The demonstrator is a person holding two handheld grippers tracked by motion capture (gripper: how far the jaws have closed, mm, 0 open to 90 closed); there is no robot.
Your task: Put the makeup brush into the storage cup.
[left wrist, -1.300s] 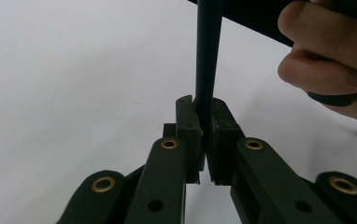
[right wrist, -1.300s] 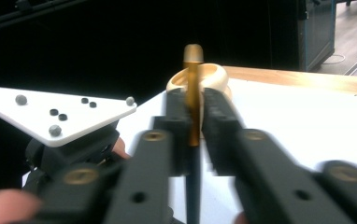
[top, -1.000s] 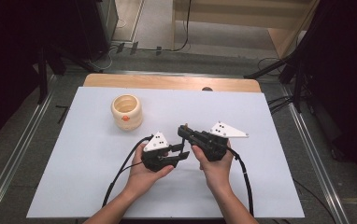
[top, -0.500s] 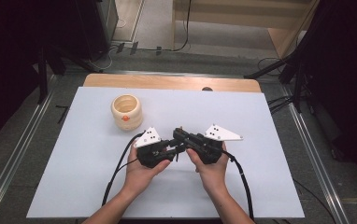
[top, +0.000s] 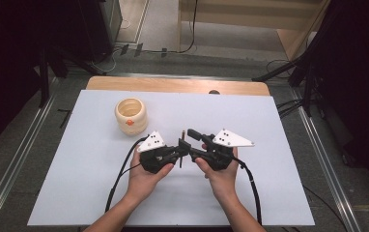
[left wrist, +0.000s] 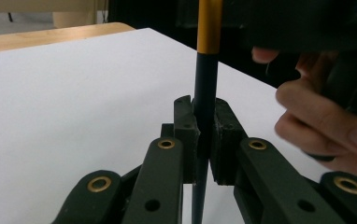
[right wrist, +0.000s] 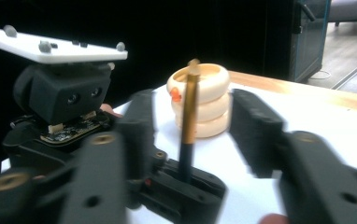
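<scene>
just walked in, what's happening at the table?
A person holds tongs in each hand over the white table. The left tongs are shut on a thin dark pen with a gold end, holding it upright. The right tongs have just been opening and stand apart on either side of the pen, so it looks like a handover from right to left. A cream ringed holder stands farther back.

Right tongs (right wrist: 190, 140), just opening, flank a pen (right wrist: 189, 121) clamped by left tongs (right wrist: 186, 179).

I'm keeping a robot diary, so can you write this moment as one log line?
left gripper: shut on pen | right gripper: jaws just opening, pen between, not pressed | cream pot: untouched
</scene>
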